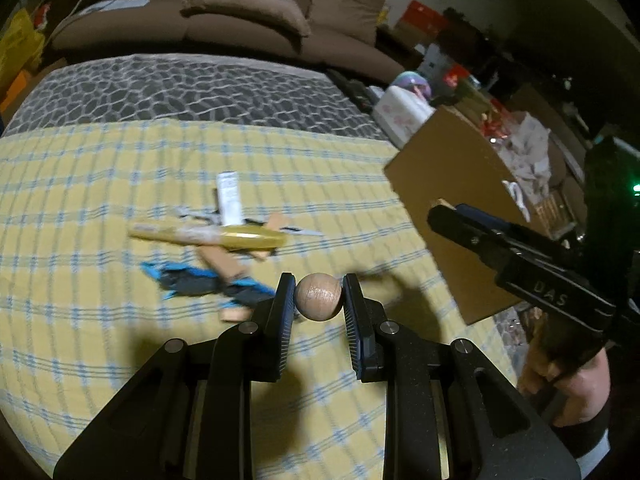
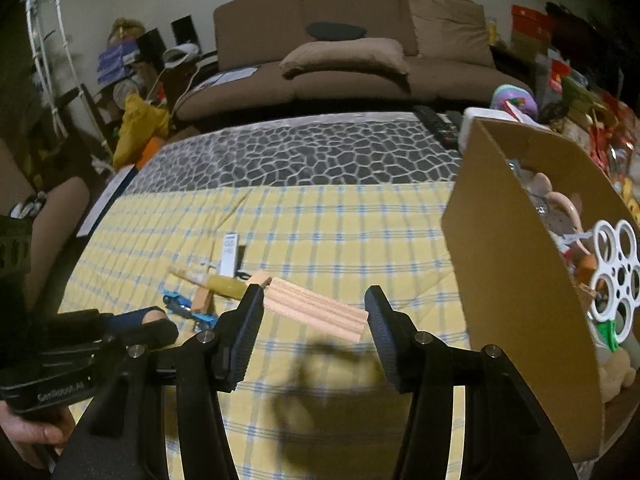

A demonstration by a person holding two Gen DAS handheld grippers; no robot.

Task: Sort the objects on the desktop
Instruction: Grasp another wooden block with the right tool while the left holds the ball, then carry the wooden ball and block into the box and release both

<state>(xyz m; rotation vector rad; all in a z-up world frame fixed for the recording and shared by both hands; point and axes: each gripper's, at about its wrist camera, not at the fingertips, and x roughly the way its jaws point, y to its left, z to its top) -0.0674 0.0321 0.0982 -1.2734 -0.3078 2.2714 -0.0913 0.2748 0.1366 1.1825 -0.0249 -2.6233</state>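
Note:
My left gripper (image 1: pixel 319 294) is shut on a wooden ball (image 1: pixel 318 297) and holds it above the yellow plaid cloth (image 1: pixel 100 280). My right gripper (image 2: pixel 316 312) is shut on a ridged wooden block (image 2: pixel 316 314), held across its length above the cloth, near the cardboard box (image 2: pixel 500 260). A small pile lies on the cloth: a gold pen (image 1: pixel 224 237), a white tube (image 1: pixel 229 199), wooden pieces (image 1: pixel 222 264) and a blue toy (image 1: pixel 200 282). The right gripper also shows at the right of the left wrist view (image 1: pixel 442 210), in front of the box (image 1: pixel 444 184).
The cardboard box holds several toys, among them a white ringed piece (image 2: pixel 614 268). Beyond the cloth lies a grey pebble-pattern mat (image 2: pixel 304 152), with remotes (image 2: pixel 438 124) at its far right. A brown sofa (image 2: pixel 352 52) stands behind. Clutter lines the right side.

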